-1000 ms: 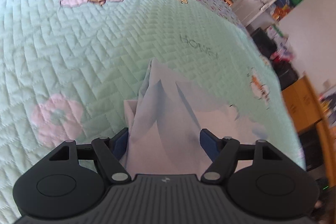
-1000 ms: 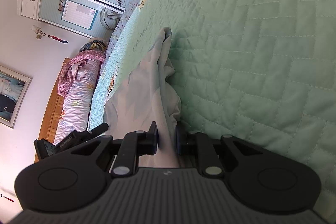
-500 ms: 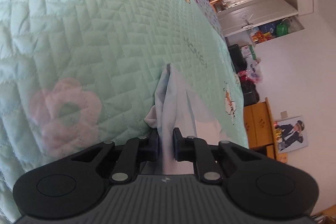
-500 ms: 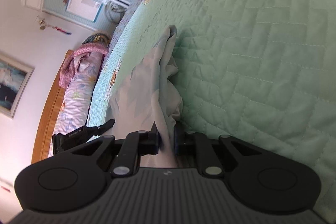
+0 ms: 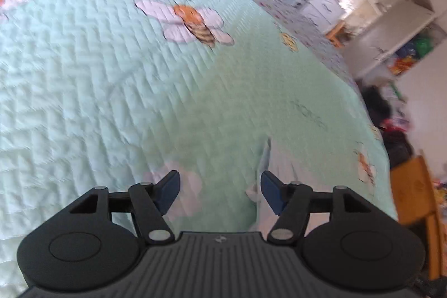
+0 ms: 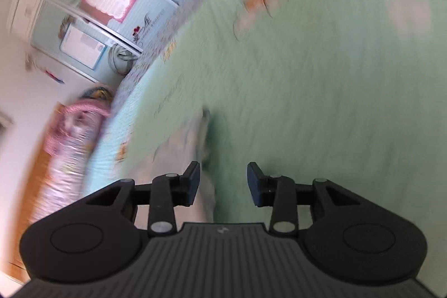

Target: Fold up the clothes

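A pale white garment (image 5: 282, 161) lies bunched on the mint quilted bedspread (image 5: 111, 74). In the left wrist view it sits just right of my left gripper (image 5: 220, 190), partly behind the right fingertip. That gripper's jaws are opening, with only bedspread between them. In the blurred right wrist view the garment (image 6: 184, 141) lies to the left on the bedspread (image 6: 321, 88), and a strip of it reaches in beside the left finger (image 6: 192, 183). My right gripper (image 6: 223, 183) is opening too, and its pads do not press the cloth.
The quilt carries a bee patch (image 5: 192, 21) and flower patches. Past the bed's far edge stand white shelves and drawers (image 5: 363, 4) and an orange wooden cabinet (image 5: 413, 186). A rolled pink blanket (image 6: 69, 136) lies by a wooden headboard, before a pale blue wardrobe (image 6: 111, 4).
Both grippers were shut on the garment half a second ago. They have let it go and opened, and both have risen and drawn back. The garment now lies on the bed.
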### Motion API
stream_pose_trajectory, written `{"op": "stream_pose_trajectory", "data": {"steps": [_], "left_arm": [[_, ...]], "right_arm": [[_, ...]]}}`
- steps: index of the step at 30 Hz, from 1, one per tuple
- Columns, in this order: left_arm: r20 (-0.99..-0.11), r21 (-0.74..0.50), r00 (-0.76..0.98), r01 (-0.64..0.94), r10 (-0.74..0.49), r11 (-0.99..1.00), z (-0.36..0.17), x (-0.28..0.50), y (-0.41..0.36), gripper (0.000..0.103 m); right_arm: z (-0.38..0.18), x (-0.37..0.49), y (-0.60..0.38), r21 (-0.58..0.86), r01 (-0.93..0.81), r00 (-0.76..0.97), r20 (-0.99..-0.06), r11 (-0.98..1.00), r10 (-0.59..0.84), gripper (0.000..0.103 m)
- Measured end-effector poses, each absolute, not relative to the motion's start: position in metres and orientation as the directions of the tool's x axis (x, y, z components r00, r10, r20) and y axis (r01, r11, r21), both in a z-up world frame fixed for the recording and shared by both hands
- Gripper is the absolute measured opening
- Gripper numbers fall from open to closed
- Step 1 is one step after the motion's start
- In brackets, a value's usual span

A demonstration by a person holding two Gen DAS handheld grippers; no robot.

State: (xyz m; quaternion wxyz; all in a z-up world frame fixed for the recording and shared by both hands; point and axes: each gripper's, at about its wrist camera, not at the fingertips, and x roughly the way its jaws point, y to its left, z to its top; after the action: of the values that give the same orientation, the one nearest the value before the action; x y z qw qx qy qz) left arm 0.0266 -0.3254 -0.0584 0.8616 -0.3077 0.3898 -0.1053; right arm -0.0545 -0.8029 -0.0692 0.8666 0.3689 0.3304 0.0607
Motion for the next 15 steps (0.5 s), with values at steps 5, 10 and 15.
{"op": "stream_pose_trajectory", "data": {"steps": [5, 10, 15], "left_arm": [[-0.479, -0.727, 0.611, 0.125, -0.630, 0.675, -0.055, 0.042, -0.365, 0.070], [-0.498, -0.763, 0.554, 0.086, -0.667, 0.641, -0.106, 0.063, -0.378, 0.058], [-0.469, -0.767, 0.575, 0.111, -0.671, 0.631, -0.105, 0.049, -0.368, 0.052]], "right_arm": [[-0.057, -0.013, -0.782, 0.789, -0.025, 0.757, -0.386, 0.614, 0.527, 0.040], [-0.117, 0.032, -0.798, 0.901, 0.108, 0.728, -0.359, 0.420, 0.583, 0.038], [-0.144, 0.030, -0.805, 0.908, 0.175, 0.731, -0.379, 0.380, 0.568, 0.000]]}}
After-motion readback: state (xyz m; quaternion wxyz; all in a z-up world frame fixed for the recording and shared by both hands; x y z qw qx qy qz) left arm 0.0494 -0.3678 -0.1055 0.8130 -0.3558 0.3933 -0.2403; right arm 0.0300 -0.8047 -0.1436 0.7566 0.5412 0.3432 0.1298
